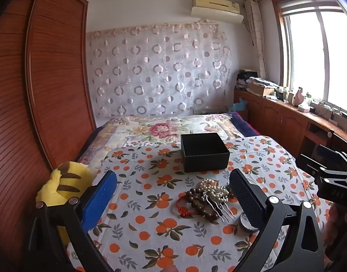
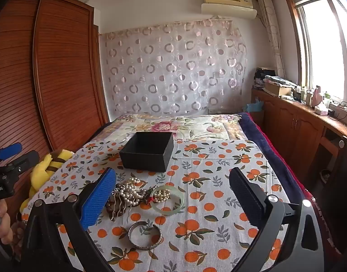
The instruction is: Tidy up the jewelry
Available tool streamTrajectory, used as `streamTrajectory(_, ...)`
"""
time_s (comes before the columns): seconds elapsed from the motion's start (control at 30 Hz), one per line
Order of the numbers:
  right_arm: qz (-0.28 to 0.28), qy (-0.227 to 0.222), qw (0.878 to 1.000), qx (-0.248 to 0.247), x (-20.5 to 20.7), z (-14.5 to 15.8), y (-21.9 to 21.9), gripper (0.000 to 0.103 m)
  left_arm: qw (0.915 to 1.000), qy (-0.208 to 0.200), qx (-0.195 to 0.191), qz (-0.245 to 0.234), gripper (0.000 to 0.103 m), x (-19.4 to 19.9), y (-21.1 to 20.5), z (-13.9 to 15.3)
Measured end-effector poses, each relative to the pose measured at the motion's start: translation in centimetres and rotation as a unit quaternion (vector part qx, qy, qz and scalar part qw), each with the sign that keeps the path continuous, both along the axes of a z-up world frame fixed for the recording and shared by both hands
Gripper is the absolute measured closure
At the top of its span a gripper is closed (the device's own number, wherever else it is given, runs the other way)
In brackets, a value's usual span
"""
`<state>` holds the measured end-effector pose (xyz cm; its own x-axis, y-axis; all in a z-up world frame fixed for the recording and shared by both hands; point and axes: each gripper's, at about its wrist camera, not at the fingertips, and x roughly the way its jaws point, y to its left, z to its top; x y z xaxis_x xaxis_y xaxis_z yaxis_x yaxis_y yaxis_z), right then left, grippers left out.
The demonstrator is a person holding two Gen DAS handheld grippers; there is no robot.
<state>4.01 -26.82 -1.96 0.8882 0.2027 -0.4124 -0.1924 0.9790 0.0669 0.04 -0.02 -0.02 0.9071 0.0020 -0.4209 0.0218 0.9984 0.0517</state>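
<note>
Both claws hover with jaws spread wide and nothing between them: the left claw [image 1: 173,195] and the right claw [image 2: 173,195] above the orange-print cloth [image 2: 218,170] on the bed [image 2: 196,122]. Nearest the right claw, at 6 o'clock, lies a silver bangle [image 2: 145,235]; beyond it a jade bangle [image 2: 171,200] touches the tangled pearl and bead heap [image 2: 130,191]. Farther off, at 12 o'clock, stands the open black box [image 2: 148,150].
</note>
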Motion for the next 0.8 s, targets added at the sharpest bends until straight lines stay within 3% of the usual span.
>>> streamTrajectory(0.8,0.0,-0.003,1.0,0.003,-0.03,0.08,-0.08,0.002,1.0,-0.008,-0.002,0.0,0.006,-0.06,0.0,0.02)
